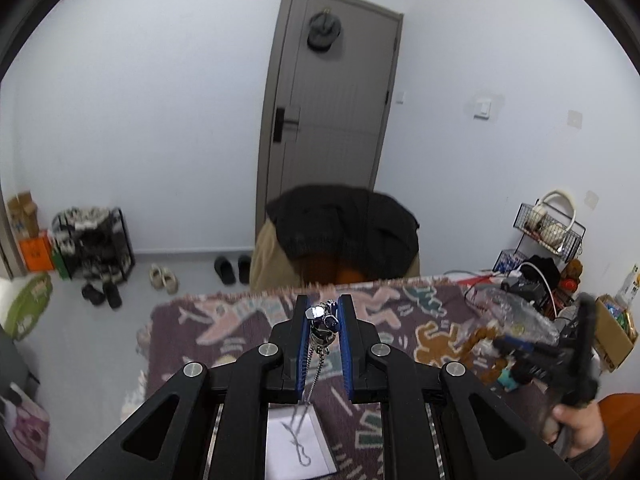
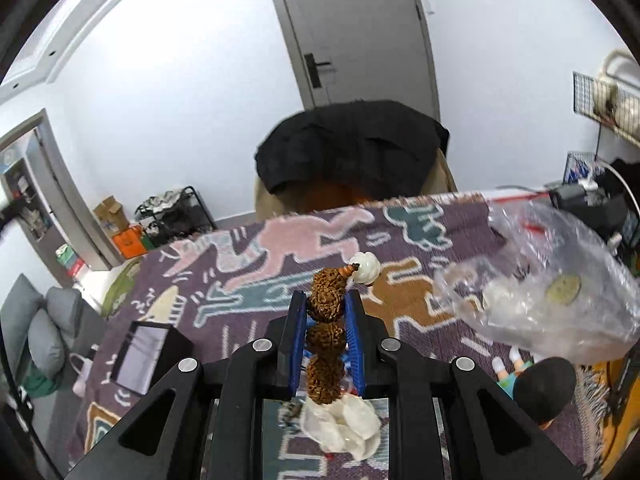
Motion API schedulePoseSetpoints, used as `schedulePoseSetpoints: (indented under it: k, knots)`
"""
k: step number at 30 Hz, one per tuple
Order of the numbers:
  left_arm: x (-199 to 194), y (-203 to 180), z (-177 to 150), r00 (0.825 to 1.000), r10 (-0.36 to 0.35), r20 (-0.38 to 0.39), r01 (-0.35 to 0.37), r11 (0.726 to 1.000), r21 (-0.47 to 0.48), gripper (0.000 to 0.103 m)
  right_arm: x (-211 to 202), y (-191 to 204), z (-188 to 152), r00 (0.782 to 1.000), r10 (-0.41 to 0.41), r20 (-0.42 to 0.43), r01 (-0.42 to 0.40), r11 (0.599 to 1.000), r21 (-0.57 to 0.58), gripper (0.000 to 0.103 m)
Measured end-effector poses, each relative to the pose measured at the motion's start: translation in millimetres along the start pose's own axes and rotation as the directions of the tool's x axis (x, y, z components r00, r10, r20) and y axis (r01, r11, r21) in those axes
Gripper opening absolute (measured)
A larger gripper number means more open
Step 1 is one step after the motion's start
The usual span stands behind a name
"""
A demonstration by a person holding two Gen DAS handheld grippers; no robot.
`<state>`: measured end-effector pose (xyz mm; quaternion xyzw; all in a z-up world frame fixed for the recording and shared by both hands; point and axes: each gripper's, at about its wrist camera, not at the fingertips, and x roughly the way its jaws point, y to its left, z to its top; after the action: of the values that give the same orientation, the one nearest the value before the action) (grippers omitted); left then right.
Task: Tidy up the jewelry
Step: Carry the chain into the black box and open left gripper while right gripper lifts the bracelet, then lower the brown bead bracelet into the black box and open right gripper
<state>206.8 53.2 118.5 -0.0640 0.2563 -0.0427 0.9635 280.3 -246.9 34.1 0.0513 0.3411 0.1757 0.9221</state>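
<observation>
My left gripper (image 1: 323, 312) is shut on a silver necklace with a blue-stone pendant (image 1: 325, 322); its chain (image 1: 314, 376) hangs down over a white-lined box (image 1: 300, 444) below. My right gripper (image 2: 326, 306) is shut on a string of brown wrinkled nut beads (image 2: 325, 332) with a white carved bead (image 2: 365, 267) at the far end, held above the patterned cloth. The right gripper also shows blurred at the right of the left wrist view (image 1: 560, 356).
A purple patterned cloth (image 2: 240, 280) covers the table. A clear plastic bag (image 2: 552, 280) lies at the right. A black box with a pale lining (image 2: 148, 354) sits at the left. White crumpled wrapping (image 2: 344, 426) lies under the right gripper. A chair with a dark coat (image 1: 348, 232) stands beyond the table.
</observation>
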Motion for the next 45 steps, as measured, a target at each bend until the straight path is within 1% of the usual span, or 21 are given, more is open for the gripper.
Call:
schedulePoseSetpoints:
  k: [4, 8, 12, 13, 15, 16, 17, 18, 19, 20, 29, 35, 38, 40, 41, 42, 44, 45]
  knots:
    - [19, 12, -24, 0.998, -0.017, -0.057, 0.014, 0.999, -0.047, 0.014, -13, 22, 5, 1.000, 0.020, 0.022, -0.019, 0.999, -0.042, 0.020]
    - [31, 22, -45, 0.993, -0.050, -0.103, 0.040, 0.995, -0.095, 0.014, -20, 50, 9, 0.997, 0.063, 0.033, -0.061, 0.995, -0.074, 0.020]
    - [41, 25, -63, 0.987, -0.067, -0.146, 0.052, 0.993, -0.104, 0.016, -19, 77, 12, 0.994, 0.103, 0.033, -0.098, 0.989, -0.109, 0.020]
    - [42, 27, -67, 0.985, -0.069, -0.156, 0.053, 0.993, -0.107, 0.019, -20, 82, 12, 0.993, 0.112, 0.032, -0.107, 0.987, -0.117, 0.020]
    - [43, 31, -73, 0.984, -0.068, -0.163, 0.049, 0.992, -0.120, 0.037, -18, 98, 10, 0.990, 0.136, 0.025, -0.131, 0.982, -0.136, 0.020]
    - [42, 36, -74, 0.985, -0.064, -0.161, 0.044, 0.991, -0.126, 0.062, -15, 106, 9, 0.989, 0.149, 0.019, -0.145, 0.979, -0.144, 0.020]
    - [38, 41, -76, 0.988, -0.053, -0.148, 0.033, 0.990, -0.136, 0.083, -13, 113, 8, 0.987, 0.161, 0.011, -0.158, 0.976, -0.150, 0.020]
    - [32, 46, -78, 0.992, -0.043, -0.120, 0.025, 0.989, -0.145, 0.089, -11, 119, 6, 0.985, 0.173, 0.003, -0.170, 0.973, -0.155, 0.020]
    - [27, 50, -79, 0.994, -0.037, -0.101, 0.021, 0.988, -0.150, 0.092, -8, 125, 4, 0.983, 0.183, -0.004, -0.182, 0.970, -0.159, 0.020]
    - [21, 55, -80, 0.996, -0.026, -0.081, 0.013, 0.988, -0.156, 0.092, -5, 131, 3, 0.982, 0.190, -0.010, -0.189, 0.968, -0.163, 0.020]
    - [-7, 97, -91, 0.999, 0.041, -0.035, -0.047, 0.979, -0.198, 0.092, 32, 188, -17, 0.962, 0.256, -0.091, -0.269, 0.944, -0.191, 0.020]
    - [-16, 117, -97, 0.997, 0.077, -0.014, -0.078, 0.976, -0.204, 0.092, 56, 214, -27, 0.949, 0.288, -0.132, -0.309, 0.933, -0.183, 0.020]
    - [-18, 123, -100, 0.996, 0.091, -0.013, -0.092, 0.973, -0.211, 0.092, 64, 221, -30, 0.944, 0.291, -0.155, -0.317, 0.931, -0.180, 0.021]
    - [-20, 127, -102, 0.995, 0.096, -0.002, -0.094, 0.972, -0.215, 0.092, 67, 223, -32, 0.945, 0.279, -0.169, -0.308, 0.935, -0.176, 0.035]
    - [-22, 128, -103, 0.994, 0.105, 0.010, -0.100, 0.971, -0.218, 0.092, 67, 220, -33, 0.947, 0.273, -0.167, -0.301, 0.938, -0.173, 0.054]
    - [-23, 129, -103, 0.994, 0.110, 0.017, -0.103, 0.970, -0.220, 0.092, 65, 218, -34, 0.952, 0.264, -0.156, -0.289, 0.942, -0.170, 0.070]
    - [-26, 129, -102, 0.992, 0.116, 0.047, -0.103, 0.968, -0.227, 0.092, 57, 211, -33, 0.962, 0.249, -0.114, -0.266, 0.950, -0.166, 0.078]
    - [-29, 128, -102, 0.991, 0.114, 0.072, -0.095, 0.969, -0.228, 0.092, 54, 208, -33, 0.964, 0.246, -0.099, -0.259, 0.952, -0.164, 0.078]
